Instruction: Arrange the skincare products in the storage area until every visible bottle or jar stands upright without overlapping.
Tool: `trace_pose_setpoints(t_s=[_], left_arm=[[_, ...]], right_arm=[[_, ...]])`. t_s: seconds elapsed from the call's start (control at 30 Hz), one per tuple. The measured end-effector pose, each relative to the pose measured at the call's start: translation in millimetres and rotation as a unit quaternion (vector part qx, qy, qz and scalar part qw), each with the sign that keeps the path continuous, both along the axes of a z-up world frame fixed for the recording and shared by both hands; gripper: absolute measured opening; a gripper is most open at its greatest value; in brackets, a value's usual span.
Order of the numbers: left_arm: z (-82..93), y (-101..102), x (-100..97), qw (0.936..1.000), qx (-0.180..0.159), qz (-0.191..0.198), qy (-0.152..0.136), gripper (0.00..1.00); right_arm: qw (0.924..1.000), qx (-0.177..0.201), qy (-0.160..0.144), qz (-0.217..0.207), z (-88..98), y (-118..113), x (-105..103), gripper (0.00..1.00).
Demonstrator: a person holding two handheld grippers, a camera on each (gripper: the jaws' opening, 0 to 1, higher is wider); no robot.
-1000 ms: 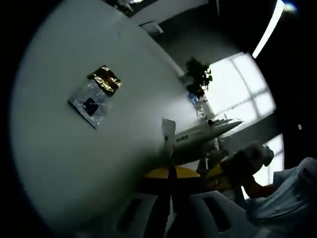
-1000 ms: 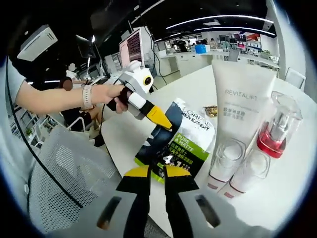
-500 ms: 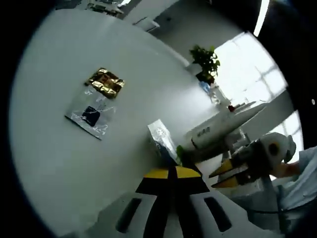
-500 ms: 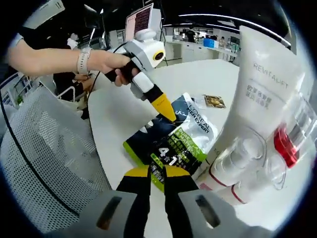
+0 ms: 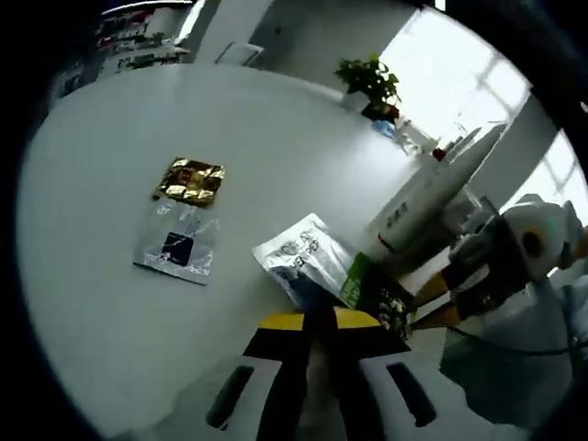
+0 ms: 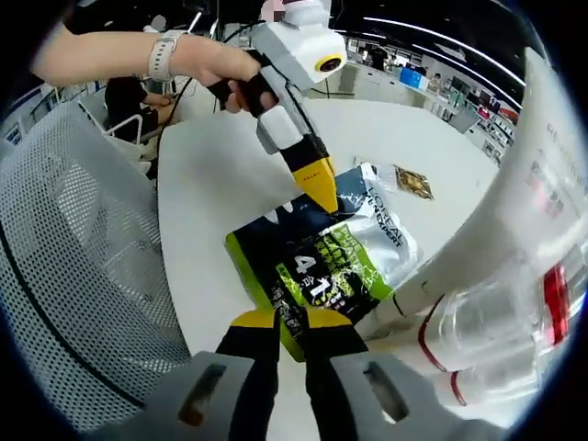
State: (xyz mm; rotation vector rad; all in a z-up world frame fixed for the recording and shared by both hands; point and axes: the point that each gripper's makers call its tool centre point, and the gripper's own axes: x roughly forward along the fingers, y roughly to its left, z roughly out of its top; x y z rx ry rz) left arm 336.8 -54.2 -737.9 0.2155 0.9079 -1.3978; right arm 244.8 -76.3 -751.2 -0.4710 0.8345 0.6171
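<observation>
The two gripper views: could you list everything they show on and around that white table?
Table: one, white, round, under everything.
Pouch: one, green, black and silver, flat on the table, between both grippers' tips.
Tube: one, white, standing cap down right of the pouch.
Clear bottles: apparently two, red-accented, beside the tube.
Gold sachet: one, flat, farther out.
Silver sachet: one, dark square in its middle, next to the gold one.
Plant: one, green, by the window.
Mesh chair: one, white, at the table edge.
Hand: one, watch on its wrist, holding the left gripper.
Left gripper: yellow-tipped, shut on the pouch.
Right gripper: yellow-tipped, shut on the pouch.
</observation>
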Motion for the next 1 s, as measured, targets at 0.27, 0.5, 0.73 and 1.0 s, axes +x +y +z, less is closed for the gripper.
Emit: trace_pose_setpoints(t_s=[0.27,0.5,0.73,1.0], left_arm=[[2.0,19,10.2,0.9971,0.023,-0.015,-0.072,0.11],[19.3,4,18.4,0.9916,-0.013,-0.011,-0.128,0.18],[-3.5,2,18.7,0.9909,0.021,-0.024,-0.131,0.22],[-11.9,2,12.8,0.9903,0.031,-0.029,-0.132,0.22]], right_arm=[[0.9999,0.014,0.002,-0.006,1.0,1,0,0.10],[0.9998,0.017,0.007,-0.006,0.5,1,0,0.10],[0.9998,0.018,0.011,-0.004,-0.1,0,-2,0.10],[0.9997,0.020,0.015,-0.003,-0.5,-1,-3,0.10]])
